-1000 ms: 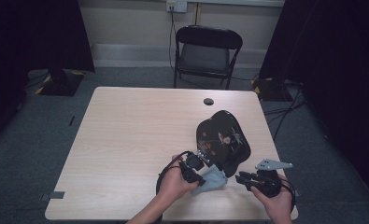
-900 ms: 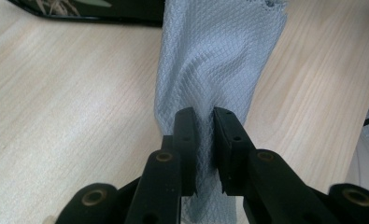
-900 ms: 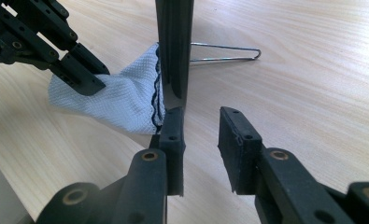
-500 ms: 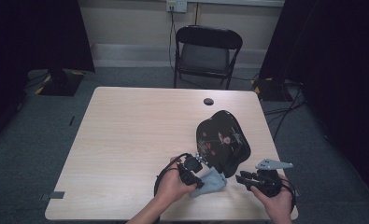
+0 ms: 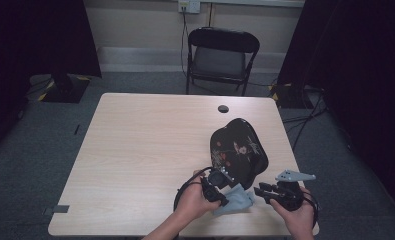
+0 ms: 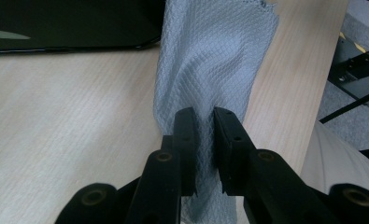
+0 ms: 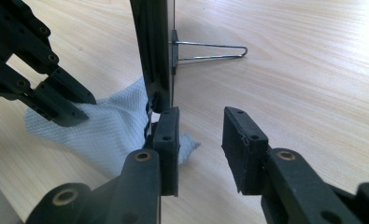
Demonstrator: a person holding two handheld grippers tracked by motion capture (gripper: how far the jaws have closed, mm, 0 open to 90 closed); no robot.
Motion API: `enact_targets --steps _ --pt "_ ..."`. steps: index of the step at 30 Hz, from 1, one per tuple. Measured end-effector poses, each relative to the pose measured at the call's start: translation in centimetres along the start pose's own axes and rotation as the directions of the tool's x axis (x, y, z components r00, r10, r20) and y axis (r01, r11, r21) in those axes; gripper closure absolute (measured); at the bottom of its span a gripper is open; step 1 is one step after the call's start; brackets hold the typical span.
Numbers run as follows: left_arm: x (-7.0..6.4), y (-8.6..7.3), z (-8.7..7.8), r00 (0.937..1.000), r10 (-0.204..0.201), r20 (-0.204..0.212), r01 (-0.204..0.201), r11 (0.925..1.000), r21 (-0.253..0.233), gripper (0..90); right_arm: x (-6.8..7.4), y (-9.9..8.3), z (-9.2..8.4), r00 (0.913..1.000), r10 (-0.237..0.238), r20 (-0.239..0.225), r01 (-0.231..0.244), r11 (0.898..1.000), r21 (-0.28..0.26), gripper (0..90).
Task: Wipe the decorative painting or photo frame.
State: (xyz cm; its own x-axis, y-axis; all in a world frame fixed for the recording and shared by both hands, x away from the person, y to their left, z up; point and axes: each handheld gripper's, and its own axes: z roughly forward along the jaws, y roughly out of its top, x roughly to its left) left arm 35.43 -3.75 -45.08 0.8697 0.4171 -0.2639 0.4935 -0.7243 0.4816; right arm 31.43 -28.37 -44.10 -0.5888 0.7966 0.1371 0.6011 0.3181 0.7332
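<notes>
A black lacquered plate (image 5: 237, 147) with red and white painting stands tilted on a wire stand (image 7: 210, 50) near the table's right front. A grey-blue cloth (image 6: 210, 56) lies at its foot, and my left gripper (image 6: 204, 119) is shut on the cloth's bunched middle. From above, the cloth (image 5: 236, 200) sits between my two hands. My right gripper (image 7: 201, 121) is open, and its jaws have just been opening. Nothing is between them. Its left jaw stands right beside the plate's lower edge (image 7: 152, 46), and the left gripper (image 7: 65, 107) shows farther off.
The wooden table (image 5: 135, 150) has a round cable hole (image 5: 223, 108) at its far side. A black folding chair (image 5: 220, 55) stands behind it. Dark curtains hang at both sides. The table's near edge is close under both hands.
My left gripper has drawn the cloth slightly toward the near edge. The right hand has stayed in place, with its jaws a little wider apart.
</notes>
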Motion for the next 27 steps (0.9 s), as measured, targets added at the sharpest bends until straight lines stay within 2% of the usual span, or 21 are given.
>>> enact_targets --steps 6,12,15,17,20,22,25,27 --pt "0.1 0.6 0.6 1.0 -0.003 -0.001 0.003 1.0 0.008 79.9 -0.1 0.0 -0.2 1.0 0.007 0.005 -0.007 1.0 -0.002 67.2" --pt "0.2 1.2 1.0 0.9997 0.01 -0.024 -0.01 0.9998 0.02 79.6 -0.2 -0.1 -0.2 1.0 0.008 0.006 -0.008 1.0 -0.002 67.1" --pt "-0.1 1.5 1.3 0.9996 0.024 -0.011 -0.024 0.9993 0.027 79.6 -0.2 -0.1 -0.2 0.9999 0.01 0.006 -0.01 1.0 -0.003 67.0" --pt "-0.6 1.7 1.6 0.9989 0.044 0.02 -0.044 0.9986 0.03 79.6 -0.3 -0.1 -0.2 0.9999 0.009 0.007 -0.009 1.0 -0.004 67.0" --pt "-0.9 2.0 1.9 0.998 0.052 0.036 -0.054 0.998 0.032 79.6 -0.3 -0.1 -0.3 0.9999 0.01 0.008 -0.01 1.0 -0.005 67.0" --pt "-1.1 2.2 2.2 0.9979 0.059 0.026 -0.06 0.9978 0.028 79.1 -0.4 -0.1 -0.3 0.9999 0.012 0.009 -0.012 1.0 -0.007 66.9" --pt "-0.9 2.6 2.6 0.9983 0.049 0.03 -0.05 0.998 0.038 79.0 -0.4 -0.1 -0.4 0.9999 0.013 0.009 -0.013 1.0 -0.009 66.7" --pt "-0.8 2.7 2.6 0.9994 0.034 0.011 -0.034 0.9989 0.032 79.3 -0.4 -0.1 -0.4 0.9999 0.013 0.008 -0.013 1.0 -0.012 66.5"
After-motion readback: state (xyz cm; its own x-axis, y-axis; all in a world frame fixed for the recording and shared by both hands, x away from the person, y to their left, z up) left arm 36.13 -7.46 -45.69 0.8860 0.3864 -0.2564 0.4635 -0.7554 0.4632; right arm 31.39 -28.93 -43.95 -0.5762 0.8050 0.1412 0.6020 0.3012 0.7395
